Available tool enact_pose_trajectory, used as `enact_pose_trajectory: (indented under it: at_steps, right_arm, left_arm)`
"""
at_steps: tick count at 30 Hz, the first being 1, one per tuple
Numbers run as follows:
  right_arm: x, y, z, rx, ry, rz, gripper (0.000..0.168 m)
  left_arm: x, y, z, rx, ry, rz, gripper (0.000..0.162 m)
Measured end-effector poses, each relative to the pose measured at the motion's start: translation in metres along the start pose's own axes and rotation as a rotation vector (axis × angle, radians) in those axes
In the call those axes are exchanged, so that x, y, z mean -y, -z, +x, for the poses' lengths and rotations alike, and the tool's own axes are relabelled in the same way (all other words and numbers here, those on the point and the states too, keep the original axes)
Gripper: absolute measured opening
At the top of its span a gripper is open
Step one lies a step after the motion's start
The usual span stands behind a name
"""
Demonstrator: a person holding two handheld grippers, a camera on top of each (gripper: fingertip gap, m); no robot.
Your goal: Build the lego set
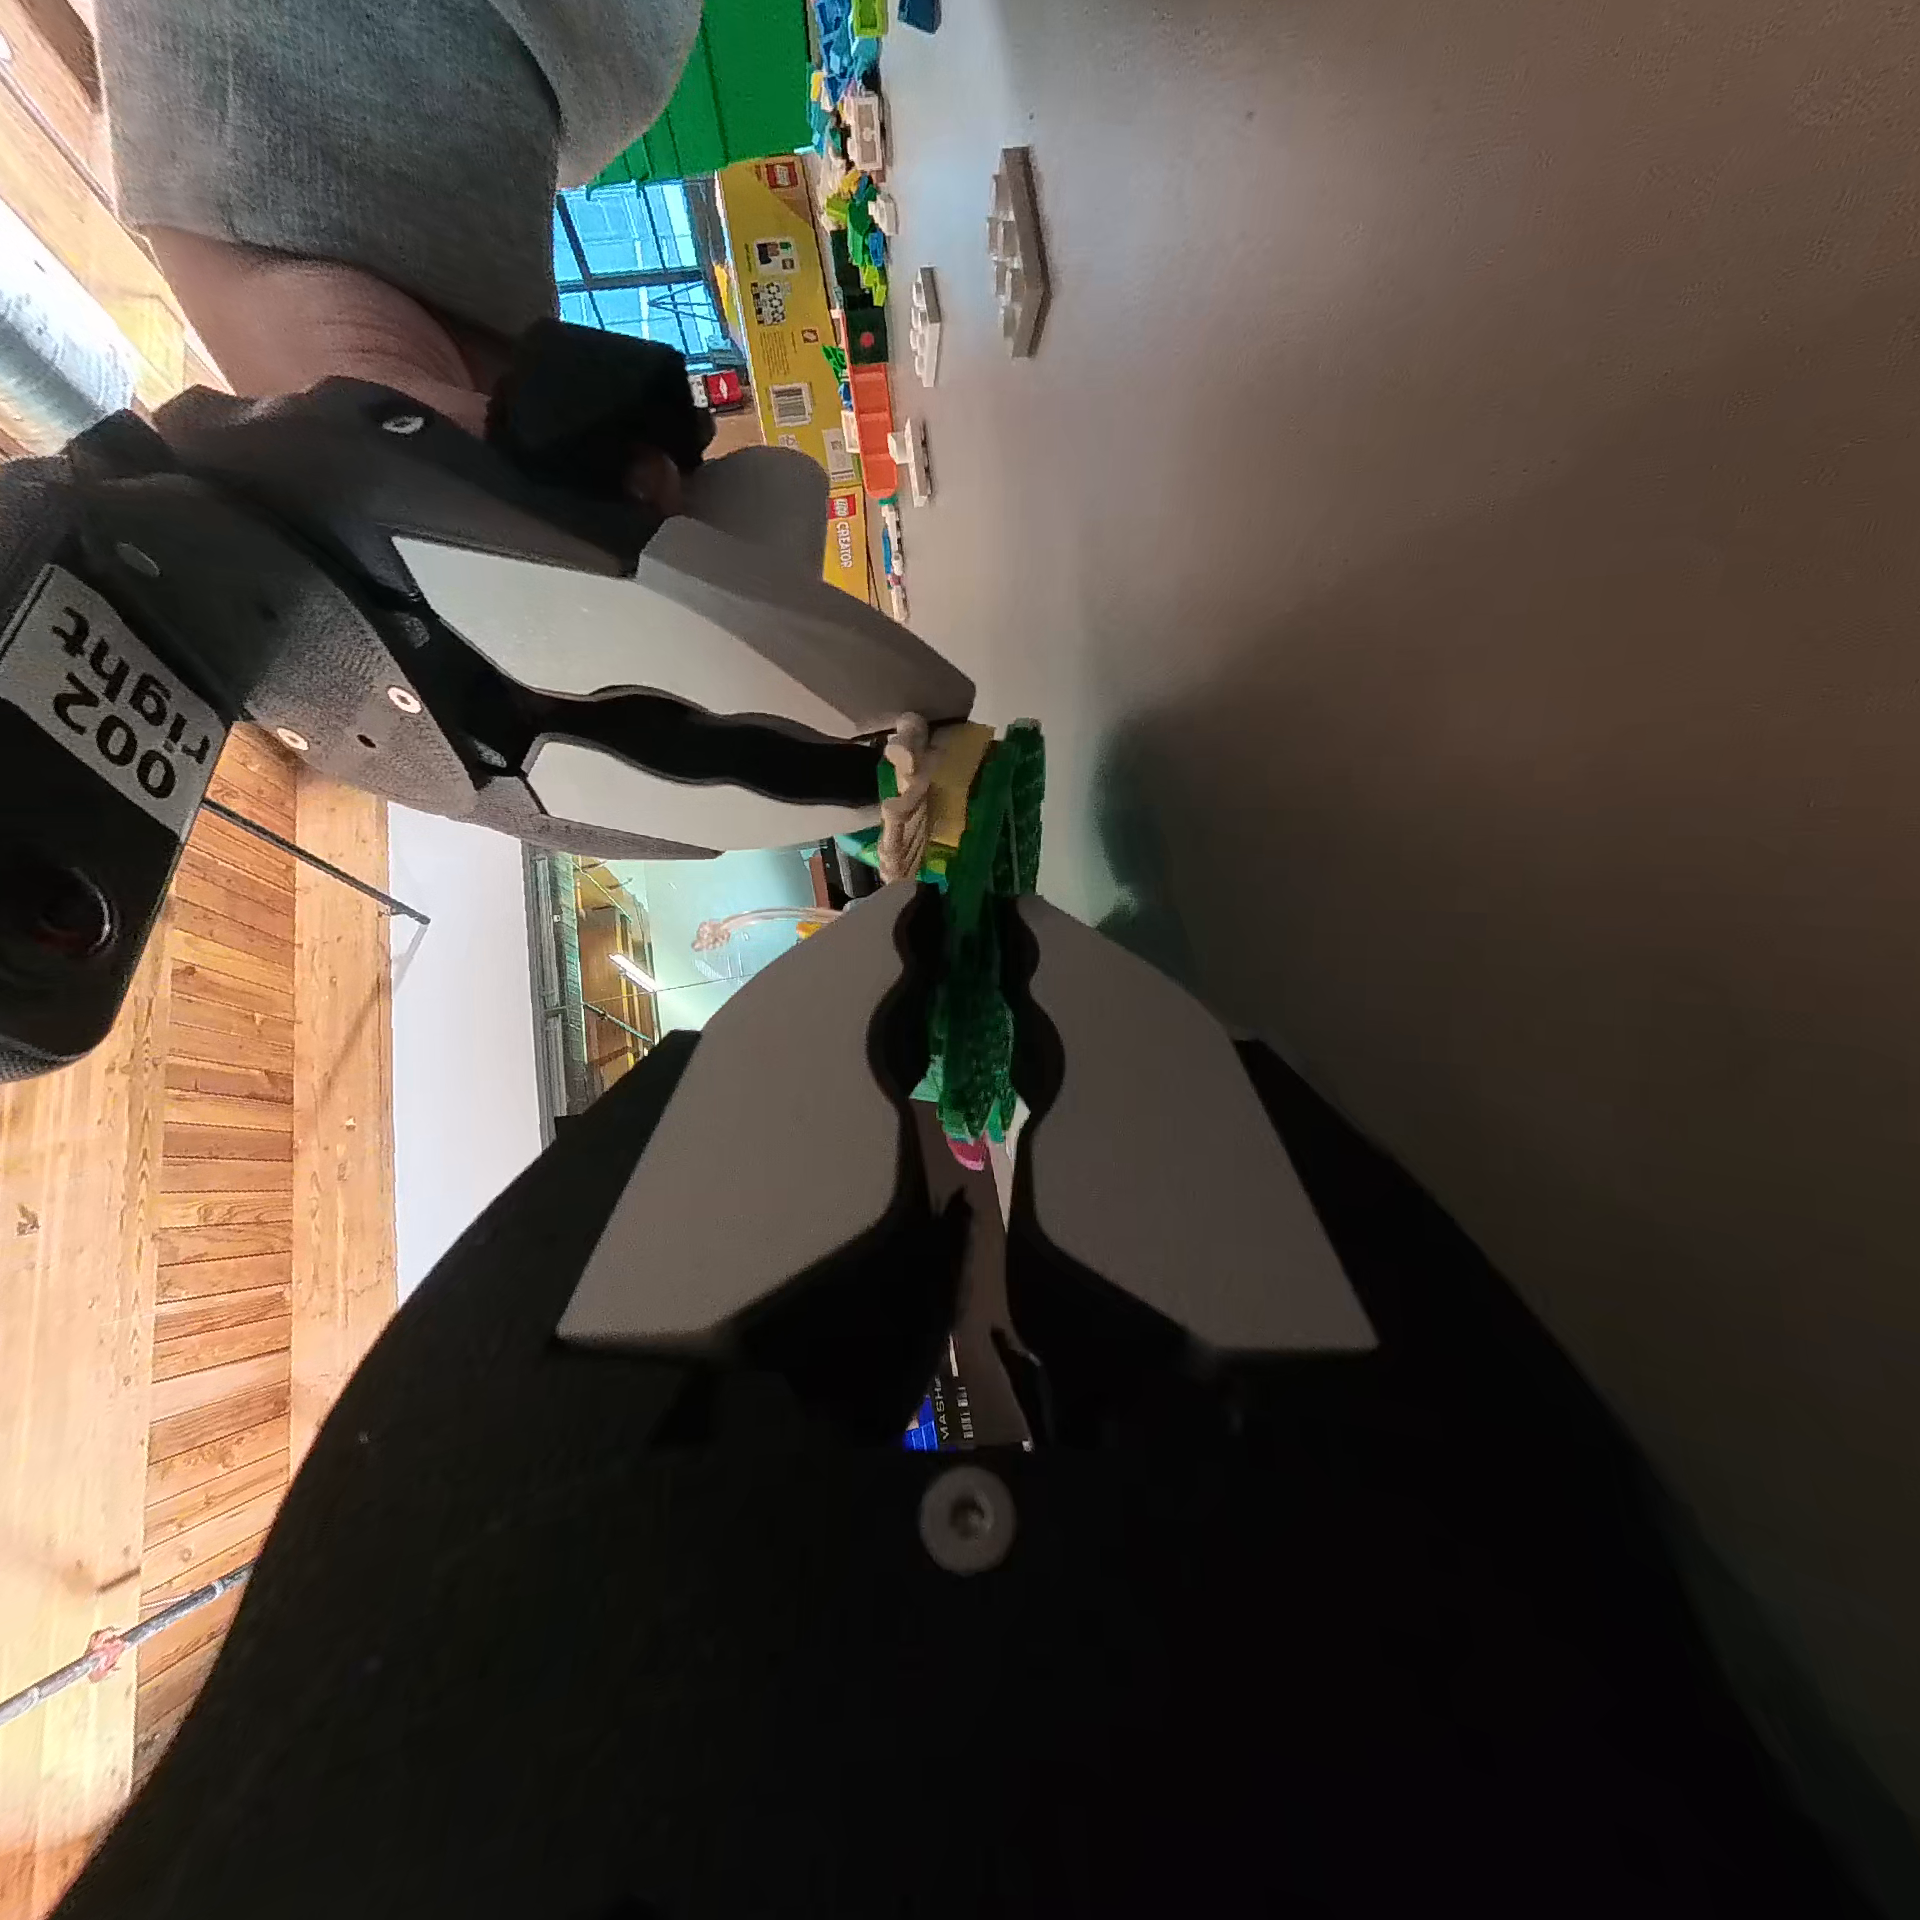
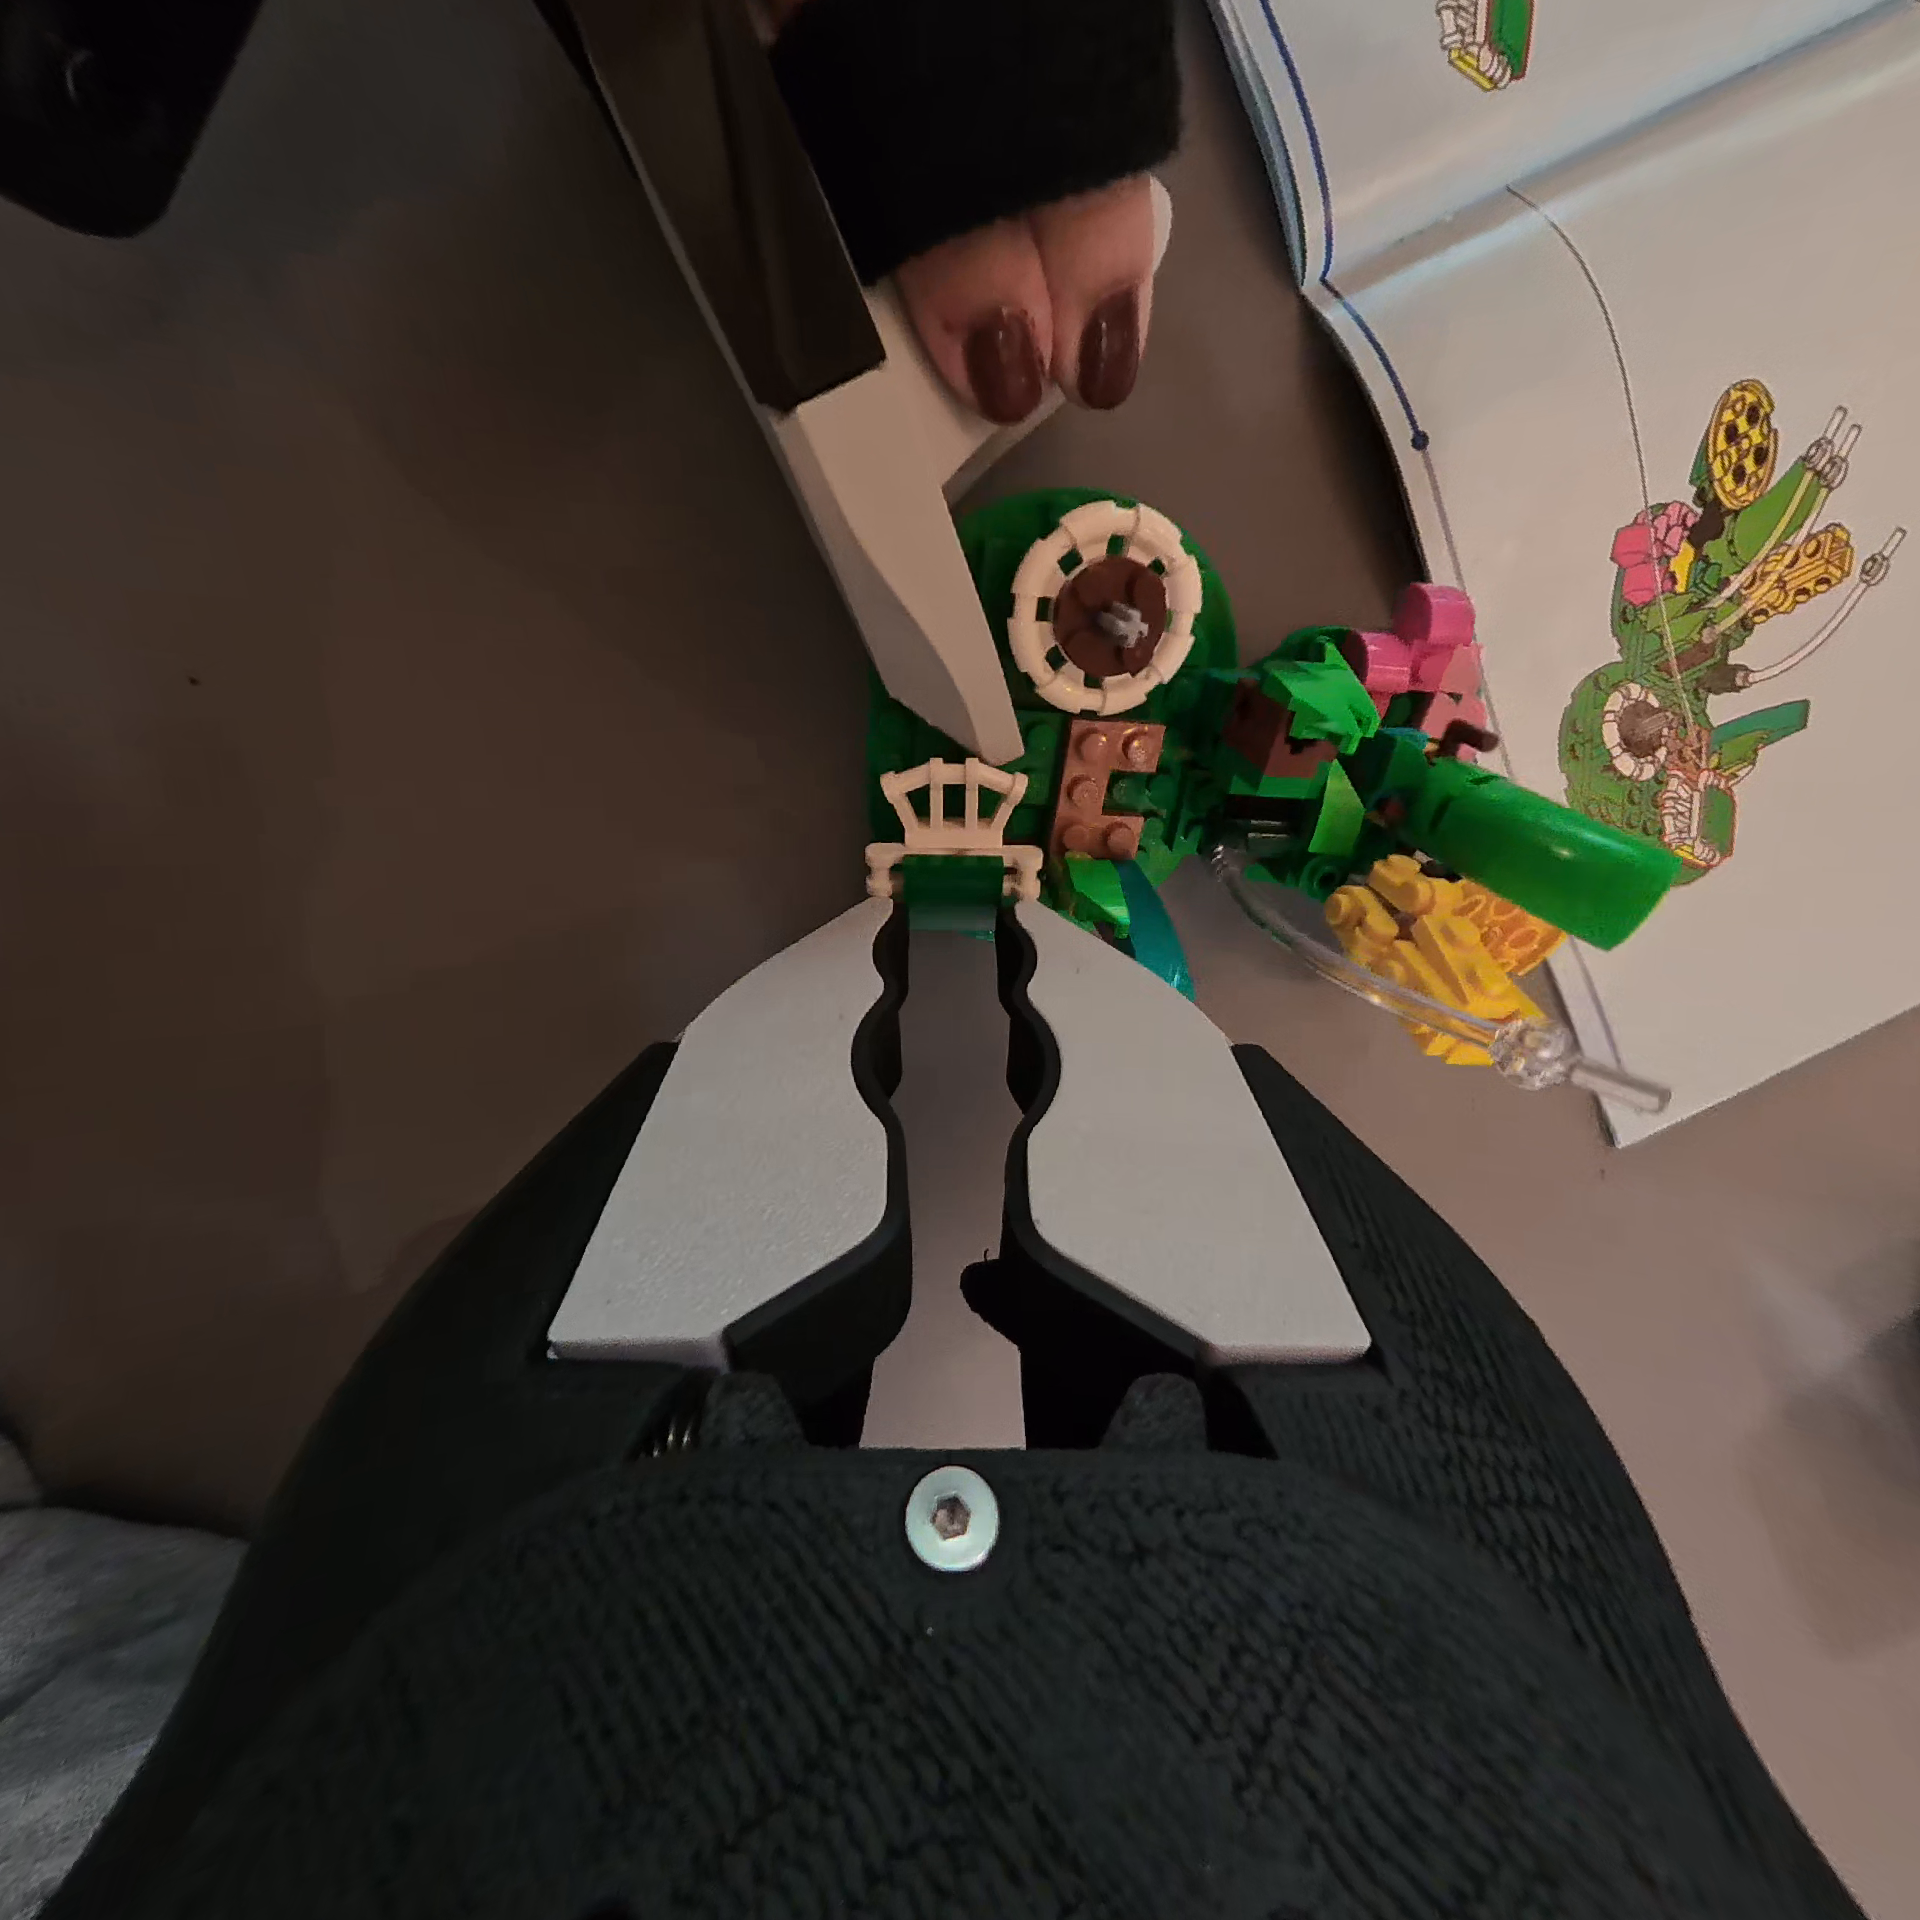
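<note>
A lego model (image 2: 1288, 769) lies on the grey table: a round green base with a white ring (image 2: 1039, 582), a brown plate, green leaves, pink and yellow parts. My right gripper (image 2: 951, 904) is shut on a small green piece topped by a white fence piece (image 2: 951, 805), held against the near edge of the base. A finger (image 2: 914, 582) of my left gripper reaches in from above and touches the base beside the fence. In the left wrist view my left gripper (image 1: 966, 914) is shut on the model (image 1: 1003, 831), seen edge-on, with the right gripper (image 1: 904, 753) meeting it from the left.
An open instruction booklet (image 2: 1714, 312) lies to the right of the model, partly under it. Far across the table are a yellow lego box (image 1: 790, 312), loose bricks (image 1: 862, 239), grey plates (image 1: 1018, 249) and a green bin (image 1: 738, 94). A person's hand (image 2: 1039, 332) grips the left gripper.
</note>
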State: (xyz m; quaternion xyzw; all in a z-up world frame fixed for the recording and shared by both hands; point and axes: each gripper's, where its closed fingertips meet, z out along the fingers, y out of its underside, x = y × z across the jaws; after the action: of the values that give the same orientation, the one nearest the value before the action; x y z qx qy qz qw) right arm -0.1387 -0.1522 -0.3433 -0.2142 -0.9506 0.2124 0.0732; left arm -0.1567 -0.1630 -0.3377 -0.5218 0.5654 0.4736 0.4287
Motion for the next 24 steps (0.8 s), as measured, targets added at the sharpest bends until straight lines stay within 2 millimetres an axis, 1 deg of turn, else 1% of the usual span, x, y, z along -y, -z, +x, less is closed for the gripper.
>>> enact_pose_trajectory:
  at_steps: [1,12,20,24]
  right_arm:
    - [-0.0001,-0.0003,0.0000,-0.001,0.006,-0.001,0.015]
    - [0.0004,-0.0026,0.0010,0.012,-0.012,0.018,0.015]
    - [0.0018,-0.0064,0.0052,0.081,-0.154,0.083,0.015]
    - [0.0012,-0.0067,0.0055,0.080,-0.120,0.088,0.015]
  left_arm:
    - [0.0000,-0.0001,0.0001,-0.001,0.001,0.000,0.011]
    - [-0.0018,-0.0001,0.0024,-0.024,0.015,-0.007,0.011]
    - [-0.0049,-0.0012,0.0054,-0.054,0.054,-0.026,0.011]
    - [-0.0046,-0.0013,0.0059,-0.059,0.061,-0.023,0.011]
